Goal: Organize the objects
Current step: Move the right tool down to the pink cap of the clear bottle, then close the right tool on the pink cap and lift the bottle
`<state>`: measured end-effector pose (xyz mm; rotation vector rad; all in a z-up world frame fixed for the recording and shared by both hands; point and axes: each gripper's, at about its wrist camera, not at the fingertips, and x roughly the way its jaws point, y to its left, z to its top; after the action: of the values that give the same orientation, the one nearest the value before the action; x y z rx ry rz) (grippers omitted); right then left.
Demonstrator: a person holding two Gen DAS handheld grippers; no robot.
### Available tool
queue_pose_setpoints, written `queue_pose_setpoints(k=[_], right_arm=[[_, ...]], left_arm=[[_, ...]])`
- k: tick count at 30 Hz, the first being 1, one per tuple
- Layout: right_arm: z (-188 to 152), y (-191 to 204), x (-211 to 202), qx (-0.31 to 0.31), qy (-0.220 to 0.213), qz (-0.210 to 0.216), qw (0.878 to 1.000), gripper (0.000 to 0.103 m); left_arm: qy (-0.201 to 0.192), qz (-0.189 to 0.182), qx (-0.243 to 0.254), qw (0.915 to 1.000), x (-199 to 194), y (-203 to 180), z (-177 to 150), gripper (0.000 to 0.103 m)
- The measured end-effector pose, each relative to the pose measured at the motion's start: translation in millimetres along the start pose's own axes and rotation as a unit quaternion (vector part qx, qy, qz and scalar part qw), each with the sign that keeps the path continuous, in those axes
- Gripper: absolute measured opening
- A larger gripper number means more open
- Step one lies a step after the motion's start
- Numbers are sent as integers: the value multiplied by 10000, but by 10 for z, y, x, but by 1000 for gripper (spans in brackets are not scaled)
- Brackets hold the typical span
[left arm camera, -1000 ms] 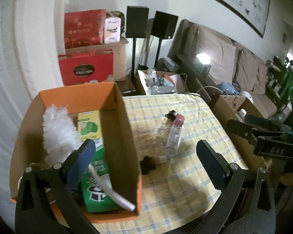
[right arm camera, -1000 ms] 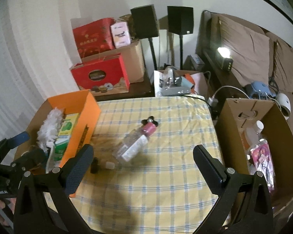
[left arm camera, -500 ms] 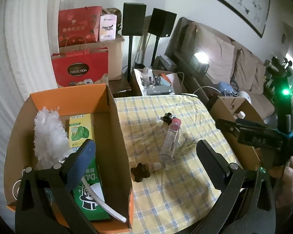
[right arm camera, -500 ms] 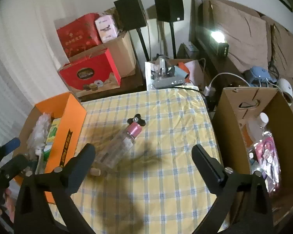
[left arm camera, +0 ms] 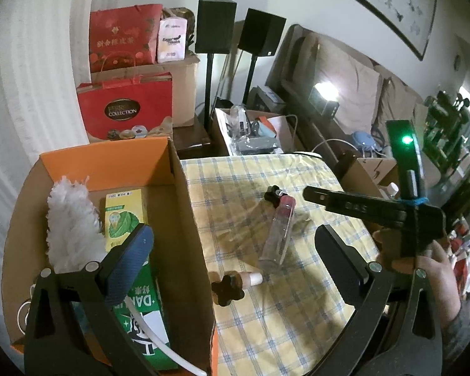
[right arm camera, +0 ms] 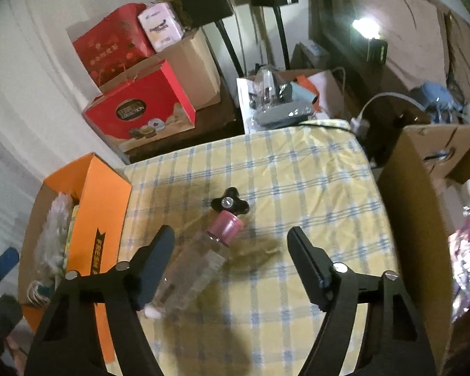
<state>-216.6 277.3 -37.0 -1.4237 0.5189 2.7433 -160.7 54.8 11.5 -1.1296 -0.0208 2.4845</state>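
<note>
A clear bottle with a pink cap [right arm camera: 200, 257] lies on the yellow checked tablecloth [right arm camera: 313, 188]; it also shows in the left wrist view [left arm camera: 277, 232]. A black knob [right arm camera: 230, 203] lies at its cap end. Another black knob on a pale stem [left arm camera: 232, 285] lies near the orange box [left arm camera: 185, 219]. My right gripper [right arm camera: 232, 269] is open, above the bottle, which lies between its fingers. My left gripper [left arm camera: 235, 266] is open and empty, over the box edge. The box holds a white duster [left arm camera: 72, 228] and green cartons [left arm camera: 125, 216].
A brown cardboard box [right arm camera: 423, 194] with bottles stands at the table's right edge. Red gift boxes [right arm camera: 138, 109], speakers on stands [left arm camera: 216, 25] and a sofa [left arm camera: 354, 94] lie behind the table. An open white box of clutter [right arm camera: 282, 100] stands at the far edge.
My right gripper has moved forward and down over the bottle. My left gripper has drawn back and risen slightly. The right gripper's body has come further into the left wrist view.
</note>
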Motion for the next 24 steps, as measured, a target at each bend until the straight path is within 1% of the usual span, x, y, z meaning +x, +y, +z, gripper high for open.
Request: queue_pose_setpoints(k=[3,5,12,16,18,19,21,22,24], right_arm=[[57,-36,164,194,136,80,9997,72],[85,-70,267,338,225,124,9991,67],[120,-121,554,682,572,247,9957,66],[121,-52,650,572,721,248,9955,66],[121,-69,714,674,799,238,9942,60],[119,-85,738,729,830,260,9935,54],[120,-101,775,802,891,334,9922,51],[122,-102,782,811,905,366,9919,46],[130,-102,774,816,892,401,9919,44]], left_arm=[[12,6,36,10000,35,10,17,103],[26,3,45,10000,54,13,25,103],[53,-52,66,10000,101,46,69,103],[29,-55,80,9999,100,53,81,103],[30,-37,91,9999,106,53,82,103],[35,-38,90,9999,109,54,82,103],[42,-40,82,9999,109,55,84,103],[42,-47,84,9999,108,51,85,103],[46,-46,88,9999,107,47,84,103]])
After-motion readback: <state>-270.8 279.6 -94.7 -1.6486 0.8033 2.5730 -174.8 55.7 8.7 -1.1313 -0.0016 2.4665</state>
